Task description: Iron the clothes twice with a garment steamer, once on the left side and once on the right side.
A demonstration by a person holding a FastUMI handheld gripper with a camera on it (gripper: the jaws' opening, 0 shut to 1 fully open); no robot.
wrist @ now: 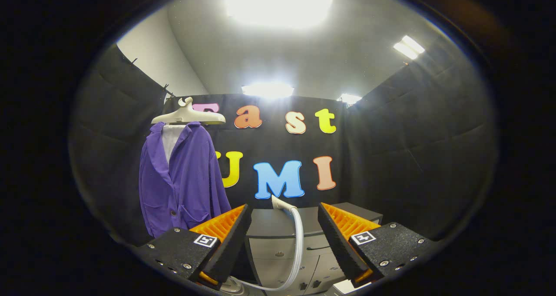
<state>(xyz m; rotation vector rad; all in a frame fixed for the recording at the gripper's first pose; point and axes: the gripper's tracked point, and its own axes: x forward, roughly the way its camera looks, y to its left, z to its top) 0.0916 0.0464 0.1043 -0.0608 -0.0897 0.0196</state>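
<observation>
No wording, brand or number can be read on the objects in the booth. The gripper (283, 207), its fingers spread wide apart and closed on nothing, carries a square black-and-white marker tag on each finger mount, one on the left (205, 240) and one on the right (362, 237); each shows a coded block pattern rather than letters or digits. Small dark marks on the grey cabinet (269, 226) beyond the fingers are too small to make out.
</observation>
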